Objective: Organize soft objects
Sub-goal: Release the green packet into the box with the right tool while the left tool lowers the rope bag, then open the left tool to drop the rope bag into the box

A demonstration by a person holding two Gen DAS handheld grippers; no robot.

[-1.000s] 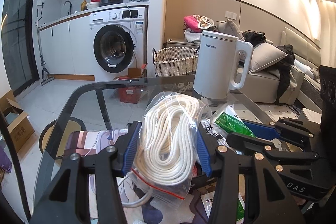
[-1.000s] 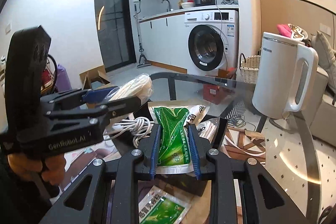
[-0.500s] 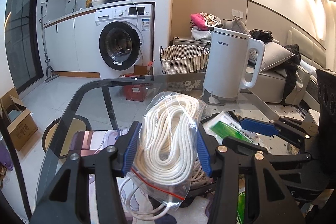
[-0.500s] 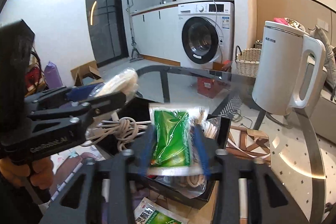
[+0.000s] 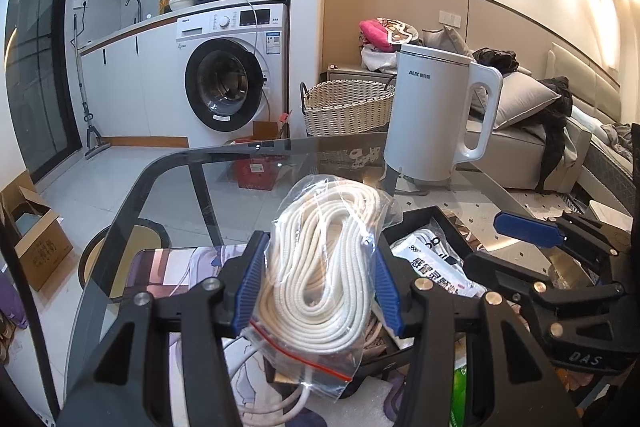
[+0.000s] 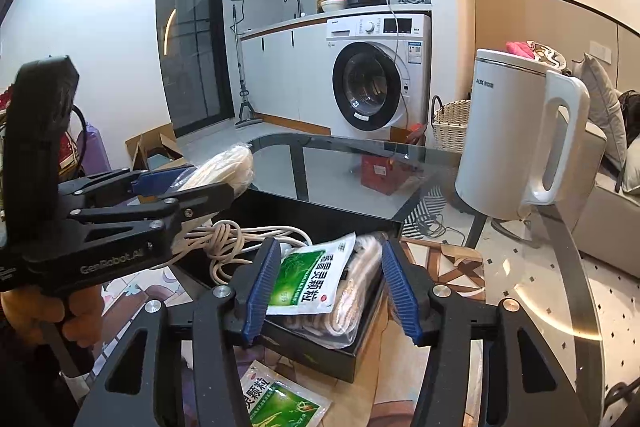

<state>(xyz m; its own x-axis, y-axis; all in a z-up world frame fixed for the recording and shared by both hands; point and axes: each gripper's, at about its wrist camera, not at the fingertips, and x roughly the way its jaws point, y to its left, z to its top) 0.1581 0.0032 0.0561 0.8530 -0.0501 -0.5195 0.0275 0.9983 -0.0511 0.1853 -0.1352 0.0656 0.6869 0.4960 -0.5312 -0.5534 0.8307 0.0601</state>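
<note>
My left gripper point(image 5: 316, 287) is shut on a clear zip bag of coiled white rope point(image 5: 324, 267) and holds it above the left side of a black box point(image 6: 320, 219); this gripper also shows in the right wrist view point(image 6: 216, 183). My right gripper point(image 6: 328, 287) is open over the box, its jaws apart on either side of a green and white sachet point(image 6: 310, 275). The sachet lies in the box on another bagged rope point(image 6: 356, 303). A loose cream cable point(image 6: 240, 239) lies in the box.
A white AUX kettle point(image 6: 516, 135) stands on the glass table point(image 6: 340, 155) to the right. Another green sachet point(image 6: 280, 403) lies in front of the box. A wicker basket point(image 5: 348, 107) and a washing machine point(image 5: 236, 79) stand beyond the table.
My right gripper opened and let go of the green sachet, which now lies in the box. My left gripper kept its hold on the bagged rope and shifted slightly.
</note>
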